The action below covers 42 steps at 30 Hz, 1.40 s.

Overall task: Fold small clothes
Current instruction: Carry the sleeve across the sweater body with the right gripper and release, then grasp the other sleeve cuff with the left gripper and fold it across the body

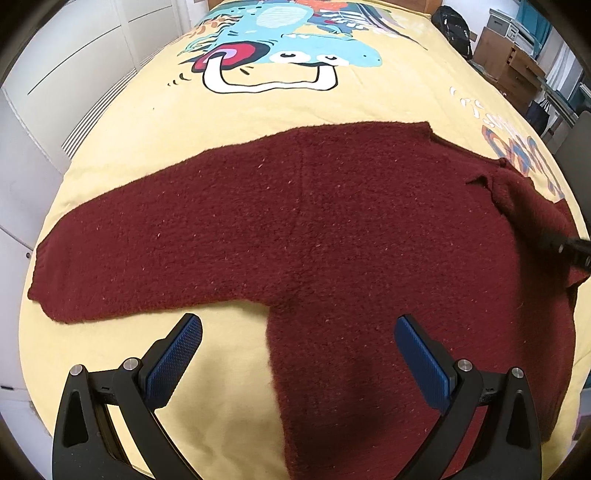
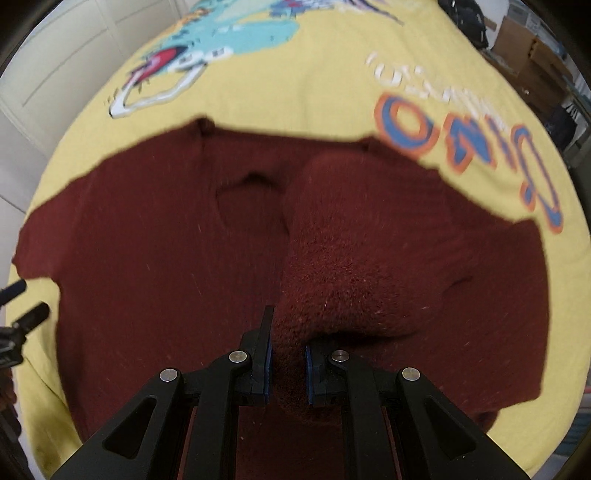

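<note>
A dark red knitted sweater (image 1: pixel 314 221) lies flat on the yellow bedspread (image 1: pixel 258 107), one sleeve (image 1: pixel 122 254) stretched out to the left. My left gripper (image 1: pixel 297 341) hovers open above the sweater's armpit corner, nothing between its blue pads (image 1: pixel 173 362). In the right wrist view the sweater (image 2: pixel 147 258) fills the middle, neck opening (image 2: pixel 251 199) at the far side. My right gripper (image 2: pixel 288 354) is shut on the other sleeve (image 2: pixel 354 251), which rises in a folded hump over the body. The right gripper's fingers (image 1: pixel 569 247) show at the right edge of the left wrist view.
The bedspread carries a cartoon print (image 1: pixel 288 48) and orange-blue lettering (image 2: pixel 461 140). White cupboard doors (image 1: pixel 74 74) stand along the left of the bed. Cardboard boxes (image 1: pixel 506 62) and a black bag (image 1: pixel 454 29) sit beyond its far right corner. The left gripper's fingertips (image 2: pixel 22 306) poke in at the left edge.
</note>
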Each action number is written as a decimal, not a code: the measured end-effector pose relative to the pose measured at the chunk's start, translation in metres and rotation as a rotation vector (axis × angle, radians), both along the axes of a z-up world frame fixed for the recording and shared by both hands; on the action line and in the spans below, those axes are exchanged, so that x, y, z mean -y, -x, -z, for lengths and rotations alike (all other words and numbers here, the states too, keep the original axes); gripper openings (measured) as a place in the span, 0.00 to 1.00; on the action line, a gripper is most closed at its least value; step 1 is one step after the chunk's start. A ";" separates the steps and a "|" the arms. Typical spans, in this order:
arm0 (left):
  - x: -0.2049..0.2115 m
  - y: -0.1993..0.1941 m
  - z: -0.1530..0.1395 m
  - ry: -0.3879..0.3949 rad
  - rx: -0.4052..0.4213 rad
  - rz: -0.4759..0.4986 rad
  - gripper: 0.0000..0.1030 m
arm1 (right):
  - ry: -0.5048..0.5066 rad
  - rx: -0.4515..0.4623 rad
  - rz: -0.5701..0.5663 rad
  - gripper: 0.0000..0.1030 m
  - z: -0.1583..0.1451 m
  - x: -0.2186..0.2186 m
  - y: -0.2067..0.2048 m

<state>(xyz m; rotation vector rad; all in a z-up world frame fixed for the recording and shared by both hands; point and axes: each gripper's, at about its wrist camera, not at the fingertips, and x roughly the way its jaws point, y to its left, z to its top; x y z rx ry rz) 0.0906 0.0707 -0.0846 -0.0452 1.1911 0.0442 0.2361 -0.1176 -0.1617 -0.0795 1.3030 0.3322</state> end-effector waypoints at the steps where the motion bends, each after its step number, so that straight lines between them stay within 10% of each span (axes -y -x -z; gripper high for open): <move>1: 0.000 0.000 0.001 0.000 -0.005 -0.001 0.99 | 0.001 -0.014 0.009 0.13 0.007 0.001 0.001; 7: 0.001 0.000 0.006 0.001 -0.022 0.004 0.99 | -0.010 -0.049 0.042 0.22 0.020 0.008 0.004; 12: 0.005 -0.003 0.005 -0.013 -0.024 0.014 0.99 | 0.015 -0.019 0.055 0.74 0.004 0.021 0.009; 23: 0.048 -0.023 -0.004 -0.017 -0.020 0.115 0.99 | 0.123 0.054 0.158 0.77 -0.017 0.117 0.047; 42: 0.285 -0.077 -0.001 -0.083 -0.015 0.640 0.99 | 0.098 0.008 0.341 0.77 0.017 0.209 0.052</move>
